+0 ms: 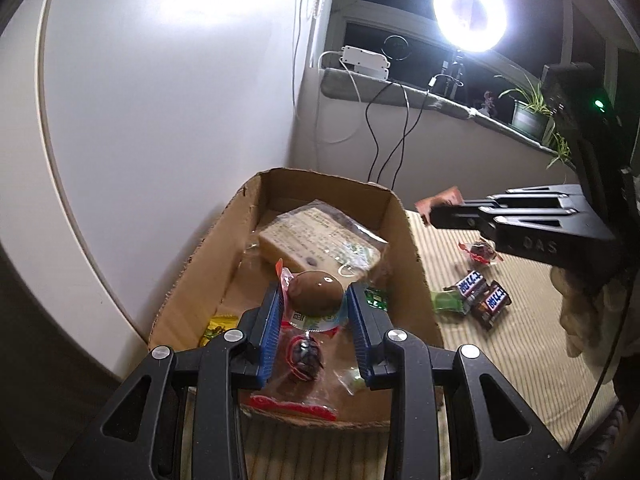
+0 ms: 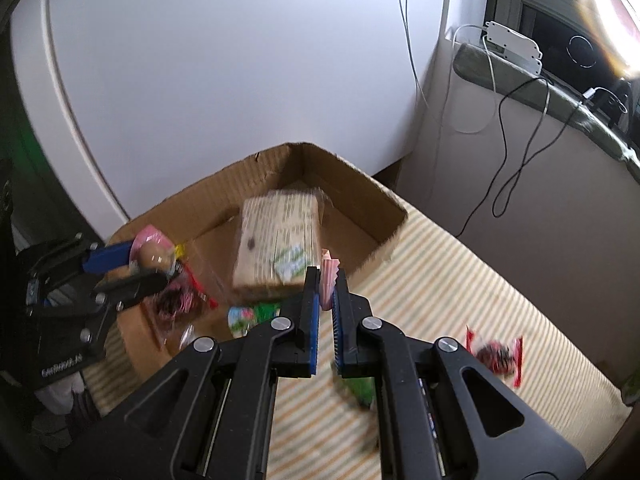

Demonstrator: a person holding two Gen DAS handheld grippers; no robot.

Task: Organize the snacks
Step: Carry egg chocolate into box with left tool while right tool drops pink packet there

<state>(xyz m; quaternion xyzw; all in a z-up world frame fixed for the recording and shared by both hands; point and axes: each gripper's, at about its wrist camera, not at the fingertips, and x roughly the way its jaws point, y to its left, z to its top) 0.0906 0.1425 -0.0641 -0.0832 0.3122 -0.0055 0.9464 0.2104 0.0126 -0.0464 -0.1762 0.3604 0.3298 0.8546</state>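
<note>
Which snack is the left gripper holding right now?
The packaged brown egg, clamped between the left gripper pads above the cardboard box; the other snacks lie loose.

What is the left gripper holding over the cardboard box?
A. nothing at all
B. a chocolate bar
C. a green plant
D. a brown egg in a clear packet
D: the left gripper has its blue pads pressed on either side of the brown egg packet, above the cardboard box; the chocolate bars lie outside it on the striped mat.
</note>
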